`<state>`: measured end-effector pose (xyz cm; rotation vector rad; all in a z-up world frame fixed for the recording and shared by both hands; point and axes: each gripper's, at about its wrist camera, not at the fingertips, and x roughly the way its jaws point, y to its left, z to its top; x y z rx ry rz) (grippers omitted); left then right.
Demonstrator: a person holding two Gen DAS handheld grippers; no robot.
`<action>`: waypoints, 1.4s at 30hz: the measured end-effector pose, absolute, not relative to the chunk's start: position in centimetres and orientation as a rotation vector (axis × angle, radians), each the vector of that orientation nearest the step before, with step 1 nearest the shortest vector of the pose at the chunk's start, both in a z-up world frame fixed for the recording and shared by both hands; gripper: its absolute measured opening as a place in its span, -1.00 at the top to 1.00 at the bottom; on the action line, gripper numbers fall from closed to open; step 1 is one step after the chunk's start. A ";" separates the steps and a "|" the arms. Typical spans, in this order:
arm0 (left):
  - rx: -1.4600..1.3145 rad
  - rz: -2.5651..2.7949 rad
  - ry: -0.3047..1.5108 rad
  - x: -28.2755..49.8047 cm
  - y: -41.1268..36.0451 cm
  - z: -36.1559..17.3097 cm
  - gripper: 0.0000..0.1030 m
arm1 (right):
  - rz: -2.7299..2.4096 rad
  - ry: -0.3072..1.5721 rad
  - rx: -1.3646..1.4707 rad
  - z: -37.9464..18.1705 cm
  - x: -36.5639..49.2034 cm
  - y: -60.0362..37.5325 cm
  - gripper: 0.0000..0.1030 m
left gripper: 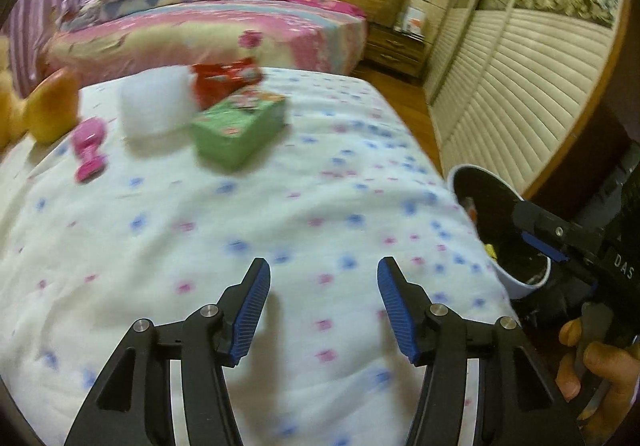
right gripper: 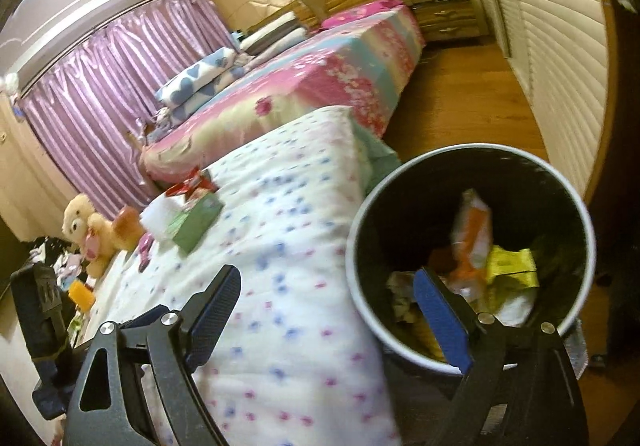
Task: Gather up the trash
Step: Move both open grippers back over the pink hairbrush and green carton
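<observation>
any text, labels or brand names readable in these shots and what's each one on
"DAS" in white letters, on the black body of the right gripper, seen in the left wrist view.
Green tissue pack: printed, too blurred to read.
Red snack bag: too blurred to read.
Yellow wrapper and orange-and-white packet in the trash bin: print too blurred to read.
Nothing else is legible.

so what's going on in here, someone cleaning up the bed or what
A person is collecting trash with a hand-held gripper in each hand. Both the left hand-held gripper and the right hand-held gripper are open and empty. The bin beside the bed already holds wrappers. A green pack, a red packet and a pink item lie on the quilt.
</observation>
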<state>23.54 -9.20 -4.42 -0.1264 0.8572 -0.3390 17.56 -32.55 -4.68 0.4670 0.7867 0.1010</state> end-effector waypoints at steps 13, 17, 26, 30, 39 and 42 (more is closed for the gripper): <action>-0.193 -0.204 0.852 23.3 -2.8 -4.6 -0.08 | 0.208 0.837 0.403 -5.6 19.8 -27.6 -0.74; -0.205 -0.178 0.858 23.5 -1.6 -4.7 -0.08 | 0.229 0.844 0.397 -5.6 20.4 -26.5 -0.74; -0.209 -0.099 0.839 25.8 1.3 -4.3 -0.08 | 0.275 0.857 0.387 -5.6 22.0 -23.6 -0.75; -0.214 -0.068 0.837 27.2 2.6 -4.4 -0.08 | 0.284 0.862 0.387 -5.6 23.0 -22.2 -0.75; -0.234 -0.050 0.844 30.0 4.6 -5.0 -0.08 | 0.295 0.887 0.391 -6.2 26.0 -18.2 -0.74; -0.229 -0.055 0.847 30.8 5.1 -5.3 -0.08 | 0.304 0.896 0.393 -6.3 27.2 -16.4 -0.74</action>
